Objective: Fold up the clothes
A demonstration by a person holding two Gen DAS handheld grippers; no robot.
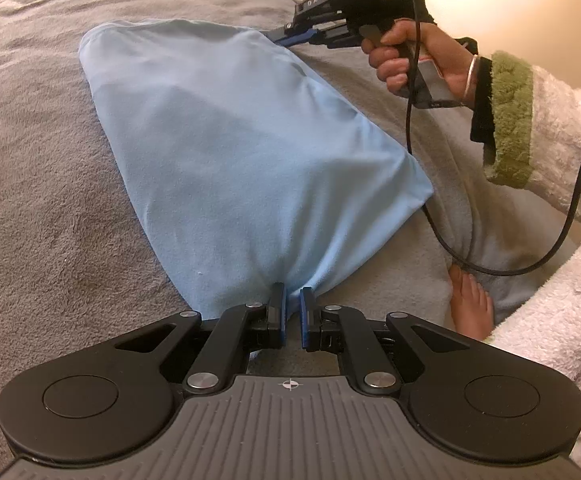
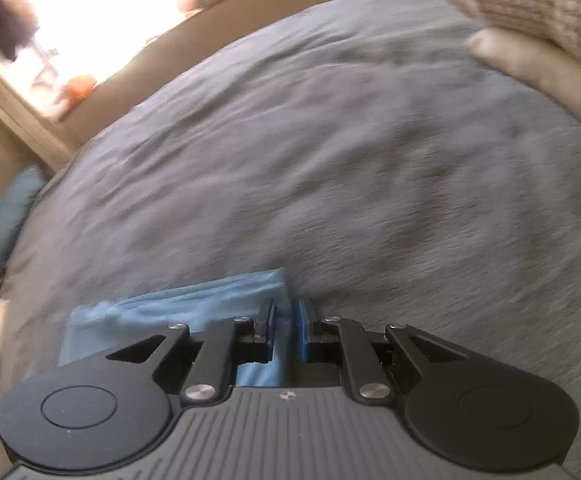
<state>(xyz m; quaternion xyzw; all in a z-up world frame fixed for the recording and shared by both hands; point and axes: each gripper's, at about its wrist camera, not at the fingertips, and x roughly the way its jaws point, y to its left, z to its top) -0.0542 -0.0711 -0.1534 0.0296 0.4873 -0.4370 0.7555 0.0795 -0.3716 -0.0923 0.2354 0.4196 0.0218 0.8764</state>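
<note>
Light-blue soft cotton garment [image 1: 246, 152] lies folded lengthwise on the grey fleece blanket [image 1: 50, 200]. L gripper [image 1: 292, 300] clamped on its near edge, R gripper [image 2: 286, 312] pinching the far corner, w/ cloth between both sets of jaws.

Bed covered by grey fleece blanket [image 1: 50, 200], rumpled, fills most of both views. Knitted checked cushion or throw [image 2: 530, 4] at far edge, blurred. Bright window [image 2: 70, 12] beyond bed; orange object [image 2: 80, 86] on its sill, unidentifiable. Teal item [image 2: 2, 220] beside bed, left. Black cable [image 1: 570, 208] loops over blanket.
</note>
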